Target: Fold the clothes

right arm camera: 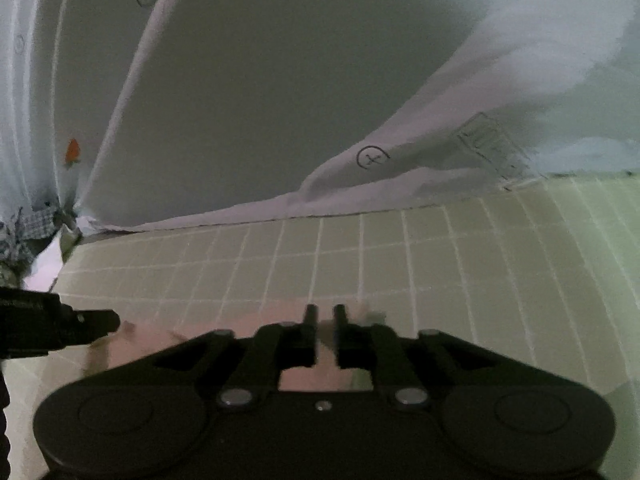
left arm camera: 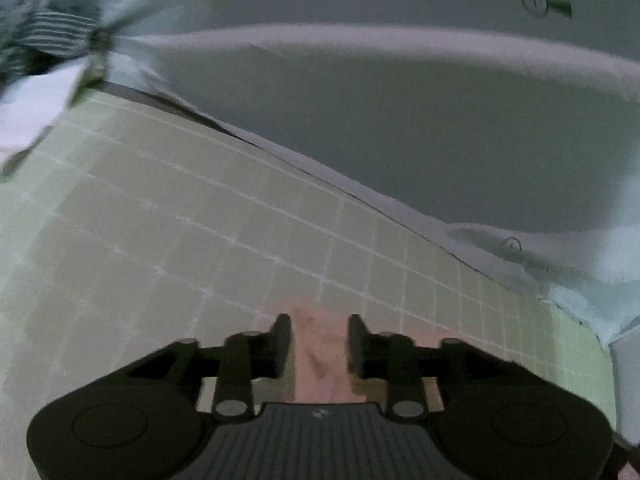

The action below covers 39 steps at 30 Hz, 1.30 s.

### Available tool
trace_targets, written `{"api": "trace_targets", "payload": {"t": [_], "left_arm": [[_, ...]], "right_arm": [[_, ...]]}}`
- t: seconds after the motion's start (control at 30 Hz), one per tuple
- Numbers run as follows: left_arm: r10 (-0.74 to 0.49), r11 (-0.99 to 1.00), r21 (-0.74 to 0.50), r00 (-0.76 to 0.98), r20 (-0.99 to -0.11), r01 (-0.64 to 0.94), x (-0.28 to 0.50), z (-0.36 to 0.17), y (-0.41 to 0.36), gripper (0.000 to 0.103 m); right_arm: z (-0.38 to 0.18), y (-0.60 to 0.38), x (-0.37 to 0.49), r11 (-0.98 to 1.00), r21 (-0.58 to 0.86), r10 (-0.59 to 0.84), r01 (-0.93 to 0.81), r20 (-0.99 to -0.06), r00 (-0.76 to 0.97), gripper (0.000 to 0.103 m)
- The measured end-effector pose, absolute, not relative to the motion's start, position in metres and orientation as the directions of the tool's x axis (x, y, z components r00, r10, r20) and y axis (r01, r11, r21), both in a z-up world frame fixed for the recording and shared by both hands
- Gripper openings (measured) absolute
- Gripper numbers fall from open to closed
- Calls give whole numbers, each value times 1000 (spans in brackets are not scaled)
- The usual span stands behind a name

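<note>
Showing one white garment [right arm camera: 248, 92], two hand-held grippers.

Black grippers, ribbed grey housing [left arm camera: 320, 440]

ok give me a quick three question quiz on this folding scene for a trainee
1. True or false: the left hand-held gripper is clamped on the white garment.
2. What does the garment lie on? A) a green grid cutting mat B) bare wood C) a towel
3. Fill in: in the right wrist view, a small ____ print sits on the garment's left side.

Key: 1 false, its jaws stand apart over the mat, holding nothing. 2 A. 3 orange. The right hand-held gripper is empty too.
</note>
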<state>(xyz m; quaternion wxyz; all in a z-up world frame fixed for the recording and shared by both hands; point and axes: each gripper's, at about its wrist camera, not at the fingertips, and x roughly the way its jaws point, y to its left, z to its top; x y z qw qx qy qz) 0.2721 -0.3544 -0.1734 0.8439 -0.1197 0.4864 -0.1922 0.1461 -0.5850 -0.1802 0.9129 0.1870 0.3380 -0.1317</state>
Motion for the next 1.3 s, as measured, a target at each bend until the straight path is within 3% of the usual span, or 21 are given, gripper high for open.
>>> {"api": "trace_targets", "payload": {"t": [0.2, 0.37, 0.4, 0.43, 0.47, 0.5, 0.53, 0.57, 0.77, 0.93, 1.03, 1.2, 1.3], "left_arm": [[-487, 873, -437, 414, -769, 215, 242, -164, -334, 54], [-536, 843, -464, 346, -770, 273, 220, -172, -343, 54], [-532, 844, -453, 342, -775, 286, 218, -172, -346, 52], [-527, 846, -439, 344, -777, 304, 215, -171, -348, 50], [-526, 845, -425, 357, -772, 324, 212, -168, -351, 35], [-526, 845, -416, 373, -764, 337, 209, -164, -352, 12], [-525, 845, -408, 388, -757, 347, 206, -161, -352, 6], [-522, 846, -401, 400, -753, 351, 205, -158, -351, 6], [-524, 844, -345, 491, -696, 411, 202, -115, -346, 5], [-560, 825, -336, 574, -597, 455, 210, -78, -348, 5], [-553, 831, -331, 609, -568, 447, 230, -82, -357, 5], [-474, 875, -266, 603, -642, 405, 268, -125, -385, 5], [-423, 897, -234, 574, -701, 376, 277, -156, -398, 5]], "right_arm": [[-172, -567, 110, 886, 310, -55, 345, -669, 741, 46], [-185, -561, 93, 829, 400, 7, 391, -706, 708, 49], [-187, -562, 90, 815, 421, 16, 398, -703, 711, 47], [-186, -562, 86, 809, 433, 21, 398, -697, 716, 36], [-184, -562, 83, 805, 443, 27, 396, -693, 721, 29], [-183, -562, 79, 800, 452, 32, 393, -688, 725, 17], [-182, -562, 76, 796, 462, 38, 391, -683, 729, 11], [-180, -562, 72, 795, 468, 35, 386, -671, 741, 6], [-142, -563, 60, 819, 462, -14, 341, -578, 816, 5], [-109, -557, 73, 894, 367, -55, 255, -476, 878, 5], [-106, -561, 95, 923, 308, -75, 230, -442, 894, 5], [-149, -561, 145, 958, 102, -177, 267, -522, 835, 5], [-186, -564, 165, 955, 52, -203, 291, -601, 773, 5]]}}
